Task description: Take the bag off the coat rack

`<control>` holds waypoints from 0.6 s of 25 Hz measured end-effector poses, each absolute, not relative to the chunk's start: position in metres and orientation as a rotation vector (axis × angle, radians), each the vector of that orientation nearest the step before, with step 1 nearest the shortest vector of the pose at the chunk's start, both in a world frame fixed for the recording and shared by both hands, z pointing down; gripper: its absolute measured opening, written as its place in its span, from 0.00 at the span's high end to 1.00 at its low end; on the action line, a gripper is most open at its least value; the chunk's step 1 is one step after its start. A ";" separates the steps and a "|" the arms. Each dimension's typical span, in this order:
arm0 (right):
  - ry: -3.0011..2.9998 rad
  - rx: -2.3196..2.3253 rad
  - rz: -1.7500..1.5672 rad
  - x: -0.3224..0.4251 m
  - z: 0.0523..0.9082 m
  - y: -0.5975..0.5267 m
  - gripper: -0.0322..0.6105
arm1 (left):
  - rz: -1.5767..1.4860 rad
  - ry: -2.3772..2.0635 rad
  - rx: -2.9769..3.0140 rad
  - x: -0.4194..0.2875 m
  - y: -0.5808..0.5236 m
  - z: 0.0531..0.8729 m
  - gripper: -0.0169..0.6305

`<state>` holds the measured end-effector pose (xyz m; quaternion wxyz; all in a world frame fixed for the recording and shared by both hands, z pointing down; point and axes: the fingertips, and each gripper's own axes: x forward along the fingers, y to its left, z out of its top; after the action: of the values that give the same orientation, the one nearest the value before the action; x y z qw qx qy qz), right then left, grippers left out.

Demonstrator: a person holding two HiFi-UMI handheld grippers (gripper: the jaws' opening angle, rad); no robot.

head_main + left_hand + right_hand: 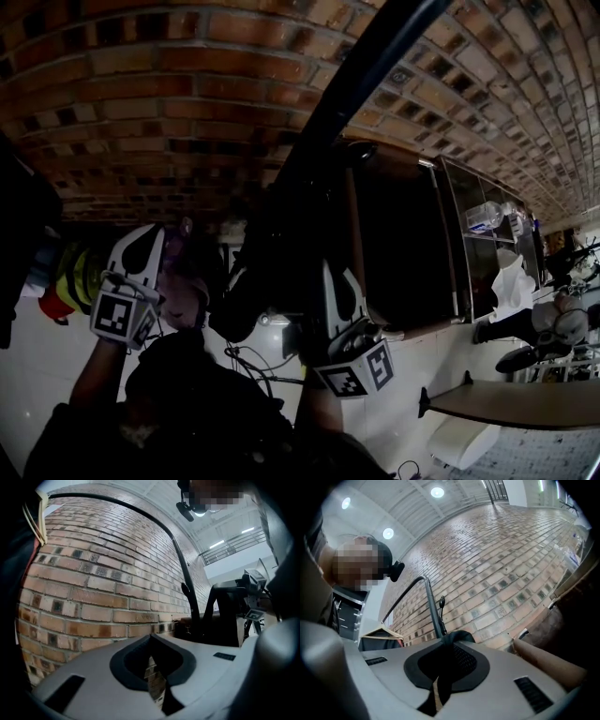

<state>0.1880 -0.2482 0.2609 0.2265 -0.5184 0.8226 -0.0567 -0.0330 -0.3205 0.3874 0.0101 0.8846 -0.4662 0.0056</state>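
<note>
A dark bag (267,253) hangs against the black coat rack pole (367,66) in front of the brick wall. My right gripper (330,277) is raised at the bag's right side. In the right gripper view its jaws are shut on the bag's black strap (457,639), which rises from them toward the rack pole (433,606). My left gripper (150,239) is held up to the left of the bag, apart from it. Its jaws stand together with nothing between them, facing the brick wall (93,588). The rack pole (186,590) shows to its right.
A dark wooden cabinet (403,244) stands just right of the rack, with glass shelving (487,225) beyond it. A wooden hanger with a garment (380,632) hangs at the left. A table edge (511,403) lies at the lower right.
</note>
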 end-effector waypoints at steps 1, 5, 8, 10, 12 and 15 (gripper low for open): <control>2.275 -1.427 -0.150 0.186 0.259 -0.243 0.93 | 0.004 -1.458 2.769 -0.033 -0.317 0.383 0.92; 2.277 -1.430 -0.140 0.186 0.257 -0.221 0.93 | -0.035 -1.446 2.812 -0.029 -0.295 0.364 0.92; 2.261 -1.448 -0.133 0.190 0.256 -0.201 0.93 | -0.052 -1.424 2.834 -0.026 -0.274 0.357 0.92; 2.264 -1.469 -0.114 0.191 0.257 -0.187 0.93 | -0.058 -1.415 2.844 -0.024 -0.260 0.353 0.92; 2.276 -1.487 -0.099 0.192 0.260 -0.173 0.93 | -0.057 -1.408 2.852 -0.021 -0.243 0.349 0.92; 2.286 -1.513 -0.093 0.193 0.268 -0.151 0.93 | -0.056 -1.396 2.872 -0.017 -0.218 0.340 0.92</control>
<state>0.1926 -0.1514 0.2679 0.1980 -0.5408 0.8169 -0.0332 -0.0168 -0.2178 0.3403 -0.0261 0.8989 -0.4370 -0.0174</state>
